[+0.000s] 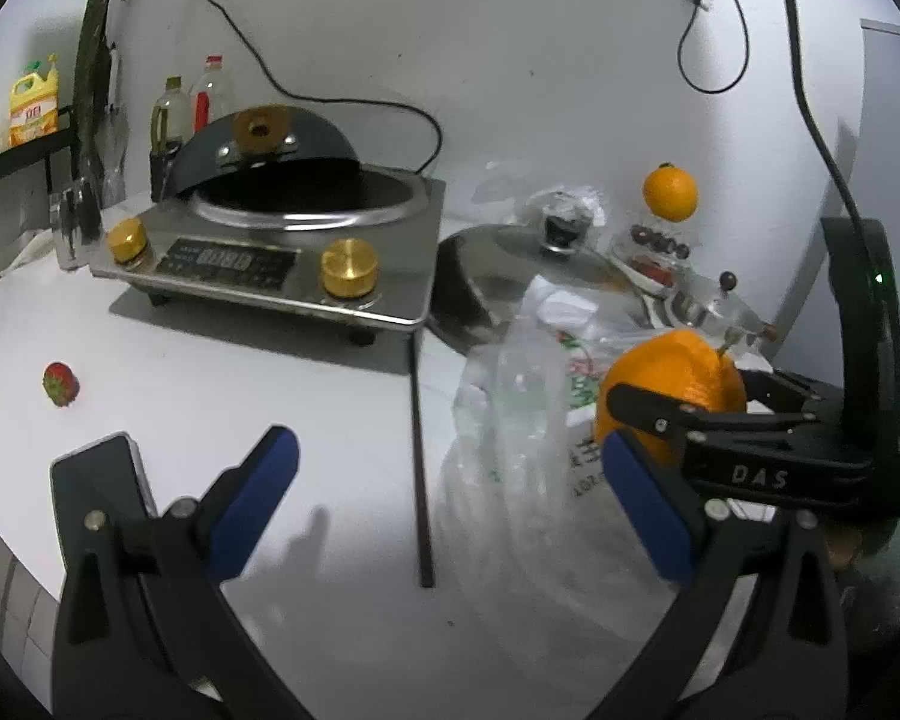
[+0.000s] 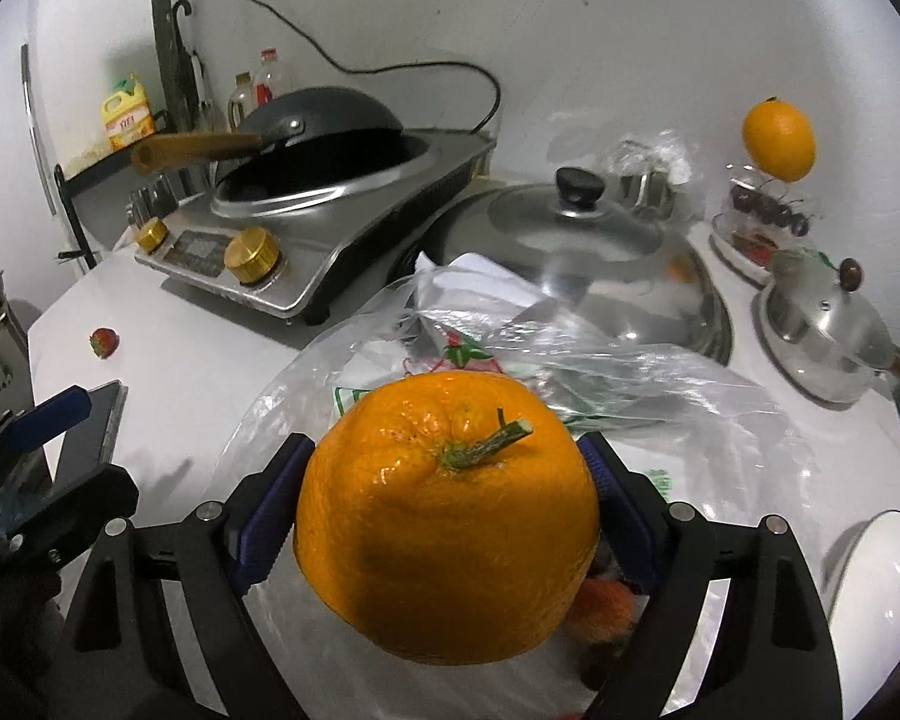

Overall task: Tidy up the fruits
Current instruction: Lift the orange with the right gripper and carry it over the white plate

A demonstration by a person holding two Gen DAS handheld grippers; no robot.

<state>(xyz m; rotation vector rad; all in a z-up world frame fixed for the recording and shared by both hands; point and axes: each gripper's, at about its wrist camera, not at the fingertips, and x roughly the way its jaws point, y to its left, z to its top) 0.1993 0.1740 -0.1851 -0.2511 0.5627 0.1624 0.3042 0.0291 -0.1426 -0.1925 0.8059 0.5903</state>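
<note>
Your right tongs point(image 2: 447, 516) grip the dimpled, green-stemmed orange point(image 2: 447, 516), which hides the bag's point(image 2: 630, 372) contents, while your left tongs point(image 1: 450, 480) gape wide, empty.

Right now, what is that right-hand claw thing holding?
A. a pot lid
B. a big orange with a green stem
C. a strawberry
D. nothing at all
B. The right gripper has its two blue pads pressed against either side of a large orange with a short green stem, held above the plastic bag; the strawberry lies alone on the counter.
</note>
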